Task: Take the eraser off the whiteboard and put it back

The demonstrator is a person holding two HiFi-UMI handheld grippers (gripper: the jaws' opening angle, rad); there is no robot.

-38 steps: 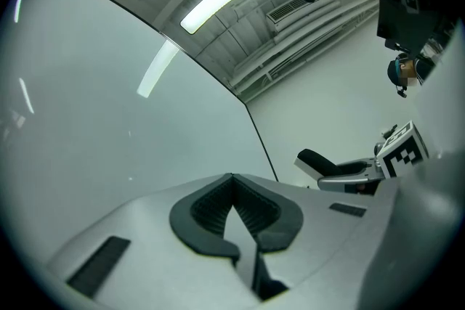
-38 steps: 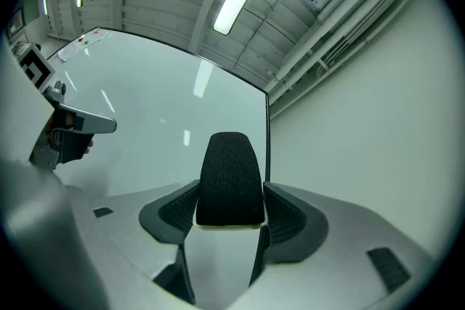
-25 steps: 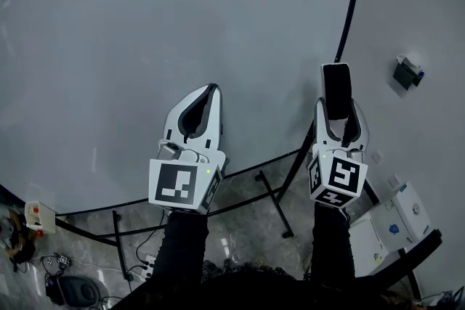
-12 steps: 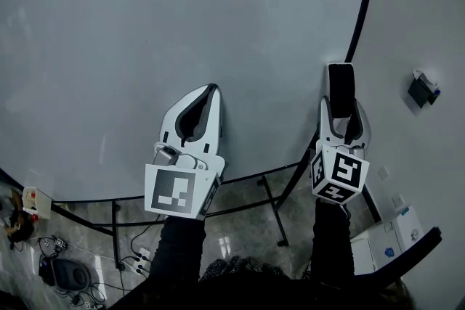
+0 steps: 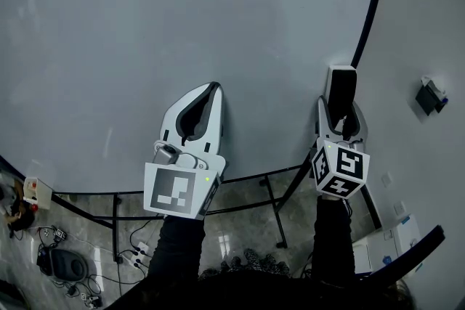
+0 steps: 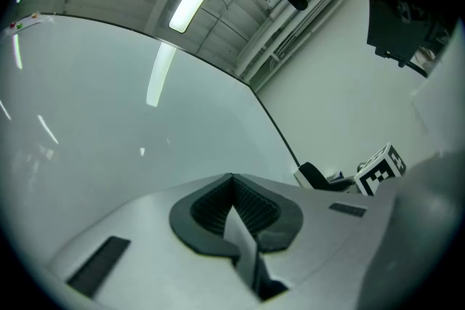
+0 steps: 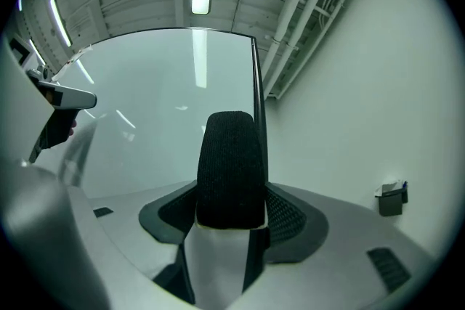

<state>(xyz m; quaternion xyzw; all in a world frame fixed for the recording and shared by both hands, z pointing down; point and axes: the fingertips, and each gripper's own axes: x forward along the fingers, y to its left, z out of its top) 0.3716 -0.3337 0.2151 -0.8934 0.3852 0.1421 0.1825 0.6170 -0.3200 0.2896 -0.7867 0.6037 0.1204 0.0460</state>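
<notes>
Right gripper [image 5: 341, 109] is clamped on the eraser [image 5: 343, 86], out at three o'clock by the whiteboard [image 5: 182, 18] edge. Left gripper [image 5: 207, 102], at its nine o'clock, has its jaws together and empty. Best bet: set the eraser flat on the board, seat it, then release.

Whiteboard [image 5: 182, 25] fills upper L and centre of the head view, its edge curving down at R. L gripper [image 5: 212, 88] sits lower centre, in front of the board. R gripper [image 5: 341, 111] is just R of it, at the board's edge, w/ eraser [image 5: 342, 86] between its jaws, sticking out past the tips. Wall box [image 5: 431, 95] far R. Stand legs [image 5: 272, 196] below the board, cables [image 5: 131, 258] lower L.
</notes>
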